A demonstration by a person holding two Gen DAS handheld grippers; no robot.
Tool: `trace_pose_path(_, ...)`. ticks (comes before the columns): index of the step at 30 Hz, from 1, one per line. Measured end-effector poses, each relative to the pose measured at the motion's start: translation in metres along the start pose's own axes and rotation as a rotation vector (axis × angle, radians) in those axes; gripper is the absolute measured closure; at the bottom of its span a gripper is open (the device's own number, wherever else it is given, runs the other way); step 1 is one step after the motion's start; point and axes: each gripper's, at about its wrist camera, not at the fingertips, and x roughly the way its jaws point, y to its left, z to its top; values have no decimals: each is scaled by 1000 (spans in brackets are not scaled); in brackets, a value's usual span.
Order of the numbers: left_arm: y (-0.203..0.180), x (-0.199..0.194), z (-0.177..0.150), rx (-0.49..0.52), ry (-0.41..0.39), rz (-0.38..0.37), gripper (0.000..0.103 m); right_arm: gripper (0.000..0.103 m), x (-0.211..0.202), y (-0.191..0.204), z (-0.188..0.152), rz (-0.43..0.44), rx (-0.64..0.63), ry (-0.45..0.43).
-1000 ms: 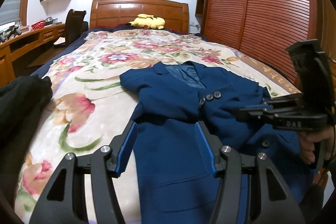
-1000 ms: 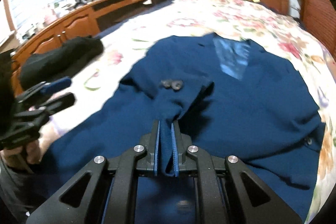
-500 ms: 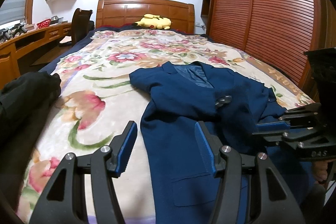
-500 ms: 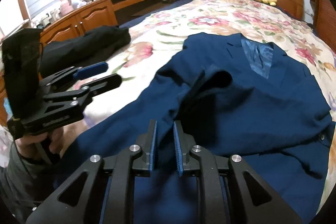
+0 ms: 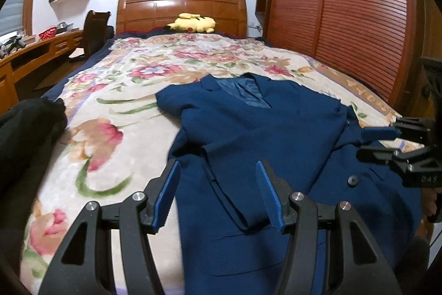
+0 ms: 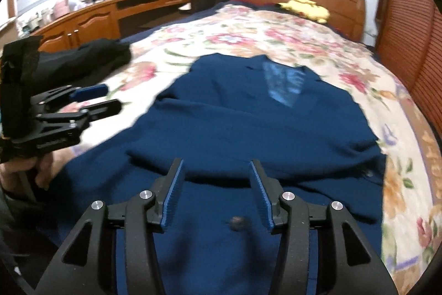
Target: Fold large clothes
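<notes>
Blue-padded jaws are gaping wide on both the left gripper (image 5: 218,194) and the right gripper (image 6: 216,194), gripping nothing, hovering over the navy jacket (image 5: 265,134) that is lying spread on the floral bedspread (image 5: 116,112), near a black garment (image 6: 83,60).

The right gripper (image 5: 379,143), sitting just right of the blue jacket (image 5: 276,134), is showing pale characters on its black body that look like "0 4 S". The left gripper (image 6: 94,98) is carrying raised lettering too, blurred beyond reading.
</notes>
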Motion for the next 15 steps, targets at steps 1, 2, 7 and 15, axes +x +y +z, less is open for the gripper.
trace_pose_path(1,-3,3,0,9,9,-2,47,54,0,-6,-3,-21,4,-3)
trace_pose_path(2,-6,7,-1,17,20,-2,47,54,1,-12,-7,-41,8,-2)
trace_pose_path(7,-19,24,-4,44,82,-13,47,53,6,-37,-24,-100,35,8)
trace_pose_path(15,-27,42,-5,65,142,-9,47,53,13,-81,-47,-163,86,22)
